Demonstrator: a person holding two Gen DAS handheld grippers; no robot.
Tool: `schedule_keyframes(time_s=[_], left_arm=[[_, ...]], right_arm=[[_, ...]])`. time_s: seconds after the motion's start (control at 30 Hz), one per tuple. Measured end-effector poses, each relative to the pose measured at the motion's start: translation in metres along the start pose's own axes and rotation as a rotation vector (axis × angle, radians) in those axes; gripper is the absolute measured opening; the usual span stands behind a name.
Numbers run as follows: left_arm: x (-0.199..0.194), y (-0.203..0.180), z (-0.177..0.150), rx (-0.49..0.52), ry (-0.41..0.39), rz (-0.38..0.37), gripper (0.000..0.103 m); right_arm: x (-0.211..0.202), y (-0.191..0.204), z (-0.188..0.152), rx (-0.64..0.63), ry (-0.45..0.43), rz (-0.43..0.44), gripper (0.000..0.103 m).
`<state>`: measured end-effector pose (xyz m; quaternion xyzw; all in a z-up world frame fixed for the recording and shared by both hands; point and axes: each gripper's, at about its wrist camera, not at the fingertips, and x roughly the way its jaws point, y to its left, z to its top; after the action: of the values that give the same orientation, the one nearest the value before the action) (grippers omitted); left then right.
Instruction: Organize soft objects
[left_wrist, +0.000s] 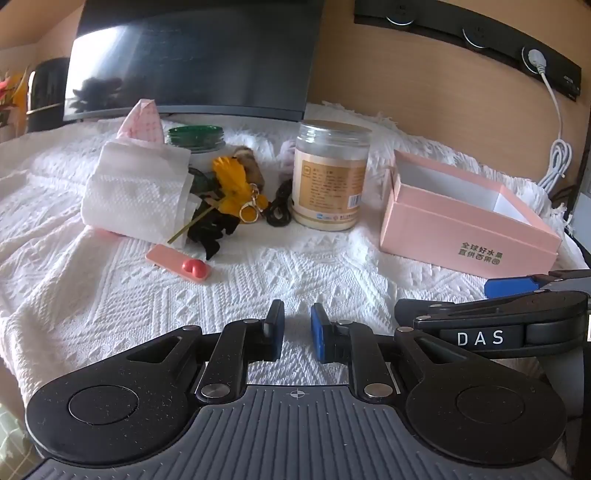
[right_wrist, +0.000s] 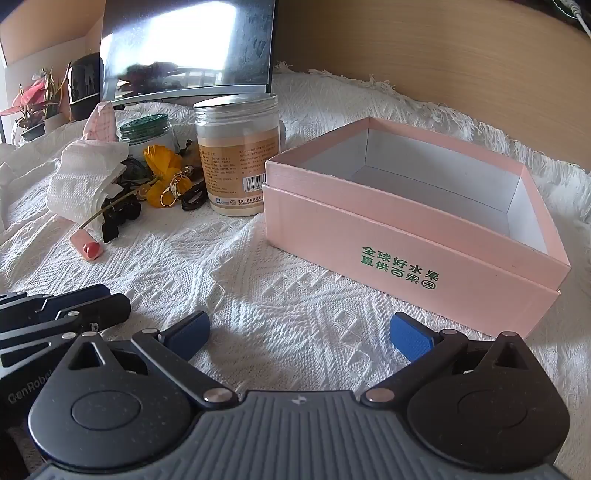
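Note:
A roll of white tissue (left_wrist: 136, 192) (right_wrist: 81, 184) lies on the white knitted cloth beside a yellow soft flower with a gold keyring clasp (left_wrist: 236, 188) (right_wrist: 162, 173) and dark soft pieces (left_wrist: 212, 229). An open, empty pink box (left_wrist: 469, 218) (right_wrist: 413, 229) stands to the right. My left gripper (left_wrist: 297, 330) hovers low over the cloth in front of them, jaws a small gap apart, empty. My right gripper (right_wrist: 299, 334) is wide open and empty, just in front of the pink box; it shows at the right edge of the left wrist view (left_wrist: 517, 286).
A clear jar of pale powder (left_wrist: 328, 177) (right_wrist: 238, 155) and a green-lidded jar (left_wrist: 195, 140) (right_wrist: 146, 129) stand behind the flower. A pink clip with a red heart (left_wrist: 181, 264) (right_wrist: 86, 245) lies in front. A dark monitor (left_wrist: 192, 59), a wooden wall and a cable (left_wrist: 554, 147) lie behind.

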<state>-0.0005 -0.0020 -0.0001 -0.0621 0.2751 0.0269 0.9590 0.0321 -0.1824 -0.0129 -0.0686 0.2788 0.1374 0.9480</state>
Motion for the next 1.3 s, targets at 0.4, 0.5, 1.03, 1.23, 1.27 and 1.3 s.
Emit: schedule_keyframes(time_s=[0.4, 0.5, 1.03, 1.23, 1.27, 1.3], left_arm=[[-0.0003, -0.0005, -0.0001, 0.001, -0.002, 0.001, 0.018], [-0.0004, -0.0005, -0.0001, 0.001, -0.002, 0.0, 0.018], [-0.0009, -0.0004, 0.0013, -0.01, -0.002, -0.005, 0.018], [-0.0012, 0.0005, 0.0015, -0.016, -0.003, -0.009, 0.018], [-0.001, 0.0004, 0.0019, -0.017, -0.002, -0.009, 0.018], [-0.0012, 0.0003, 0.0013, -0.018, -0.003, -0.01, 0.018]], right_arm=[[0.0001, 0.0, -0.0001, 0.0, 0.0, 0.0, 0.103], [0.0, 0.0, 0.0, 0.0, 0.0, 0.0, 0.103], [0.0001, -0.0003, 0.0, 0.0, 0.0, 0.0, 0.103], [-0.0001, -0.0002, 0.0003, -0.001, 0.0, 0.0, 0.103], [-0.0001, -0.0002, 0.0004, -0.001, 0.0, 0.0, 0.103], [-0.0001, -0.0001, 0.0004, 0.0, 0.001, 0.0, 0.103]])
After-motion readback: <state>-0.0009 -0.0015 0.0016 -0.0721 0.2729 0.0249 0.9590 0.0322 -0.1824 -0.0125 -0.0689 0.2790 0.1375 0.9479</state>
